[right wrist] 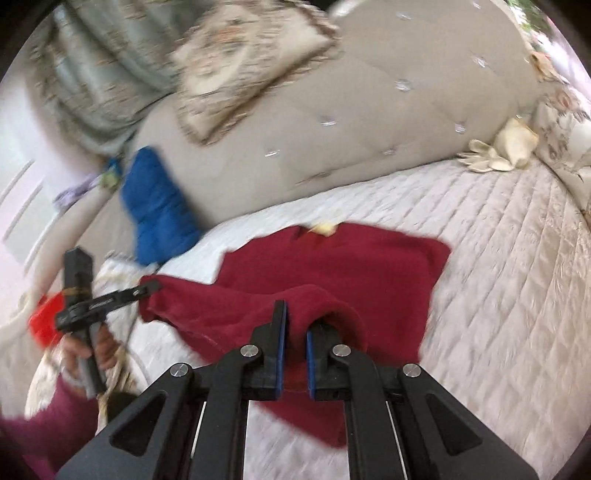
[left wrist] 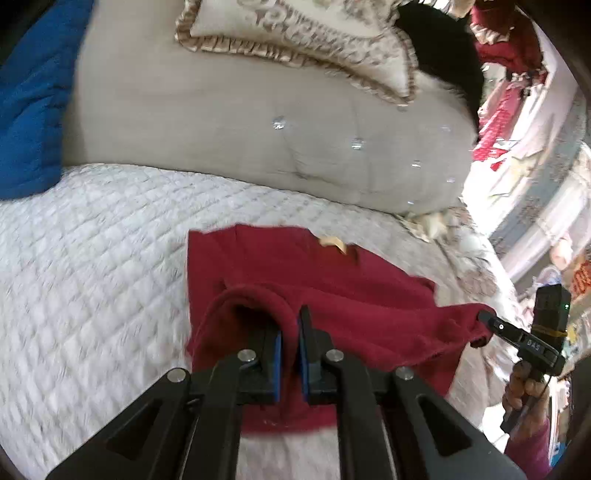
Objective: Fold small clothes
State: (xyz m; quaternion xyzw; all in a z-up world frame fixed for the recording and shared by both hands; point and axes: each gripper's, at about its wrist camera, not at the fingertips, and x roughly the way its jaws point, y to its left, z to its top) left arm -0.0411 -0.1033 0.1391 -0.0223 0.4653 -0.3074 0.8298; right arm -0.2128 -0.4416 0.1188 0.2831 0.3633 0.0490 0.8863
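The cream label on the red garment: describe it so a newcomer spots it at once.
Start at the white quilted bedspread, where a dark red garment lies spread. Along its edge nearest the beige tufted headboard sits a cream label, the only pale patch on it.

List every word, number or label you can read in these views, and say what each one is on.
"045", possibly; small and blurred: on the side of the right gripper body, left wrist view.
Pale marking on the left gripper: too blurred to read.
Red garment, quilt, pillow: no text.
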